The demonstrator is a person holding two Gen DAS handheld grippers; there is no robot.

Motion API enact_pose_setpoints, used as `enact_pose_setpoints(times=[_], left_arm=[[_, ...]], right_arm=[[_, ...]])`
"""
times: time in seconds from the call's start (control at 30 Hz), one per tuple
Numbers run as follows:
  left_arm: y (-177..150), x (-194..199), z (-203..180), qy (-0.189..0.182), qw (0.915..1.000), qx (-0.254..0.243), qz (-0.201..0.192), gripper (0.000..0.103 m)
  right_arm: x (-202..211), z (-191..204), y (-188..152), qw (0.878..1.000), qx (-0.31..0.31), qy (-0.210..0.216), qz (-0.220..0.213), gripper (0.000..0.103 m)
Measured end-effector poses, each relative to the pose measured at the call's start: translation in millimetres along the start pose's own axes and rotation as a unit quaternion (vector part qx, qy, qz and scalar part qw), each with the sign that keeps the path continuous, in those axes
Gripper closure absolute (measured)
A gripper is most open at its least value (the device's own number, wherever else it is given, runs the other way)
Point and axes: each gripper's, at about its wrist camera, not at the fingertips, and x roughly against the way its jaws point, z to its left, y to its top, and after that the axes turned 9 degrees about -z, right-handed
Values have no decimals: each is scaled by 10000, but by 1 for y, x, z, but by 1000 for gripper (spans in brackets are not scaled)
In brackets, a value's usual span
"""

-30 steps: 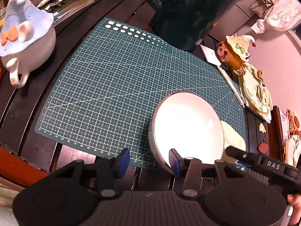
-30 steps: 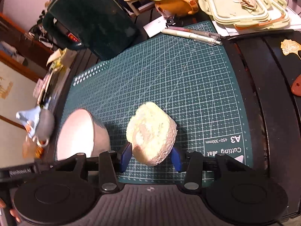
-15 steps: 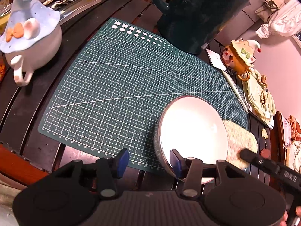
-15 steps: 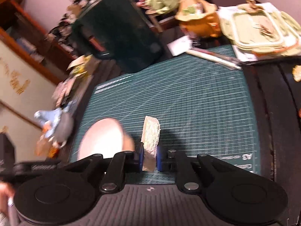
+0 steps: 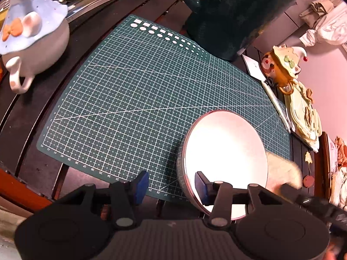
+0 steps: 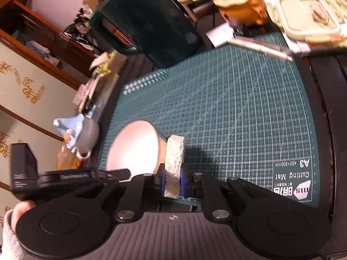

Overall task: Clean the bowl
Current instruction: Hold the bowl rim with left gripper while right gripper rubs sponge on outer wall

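Bowl (image 5: 225,151) glare-washed inside; blurred sponge (image 5: 284,171) behind its rim.

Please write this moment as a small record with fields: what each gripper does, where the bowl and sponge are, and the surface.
left gripper: open, its right finger inside the bowl rim, its left finger outside it
right gripper: shut on sponge
bowl: white inside, on the cutting mat, near its front edge
sponge: pale, squeezed thin, just beside the bowl's outer wall
surface: green cutting mat on a dark table
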Motion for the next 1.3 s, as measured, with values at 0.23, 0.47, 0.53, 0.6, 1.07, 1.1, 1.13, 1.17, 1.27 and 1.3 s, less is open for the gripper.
enact_pose_setpoints(times=[0.23,0.47,0.53,0.6,1.07,1.1,1.13,1.17,1.27,1.3], left_arm=[[-1,-1,-1,2,10000,-31,8,58],[-1,-3,-1,-18,10000,-36,40,58],[-1,-3,-1,-21,10000,-44,46,58],[-1,-3,-1,-11,10000,-49,50,58],[0,-5,-2,21,9999,-79,58,57],[0,-5,-2,22,9999,-81,59,57],[0,-5,-2,23,9999,-82,60,57],[0,-5,-2,24,9999,-79,59,57],[0,-4,-1,30,10000,-70,54,57],[0,-4,-1,31,10000,-65,52,57]], right_arm=[[-11,4,-7,9996,101,-47,243,90],[7,4,1,9999,43,-1,-133,91],[9,4,1,9998,33,-13,-211,91],[5,5,-1,9999,58,-28,-151,91],[14,4,1,9992,-59,31,-397,91],[12,3,1,9993,-76,13,-379,91],[10,2,1,9994,-90,-9,-338,91],[6,2,-1,9996,-97,-25,-248,91],[-6,3,-6,9999,-52,-57,117,91],[-8,4,-7,9998,-9,-62,208,91]])
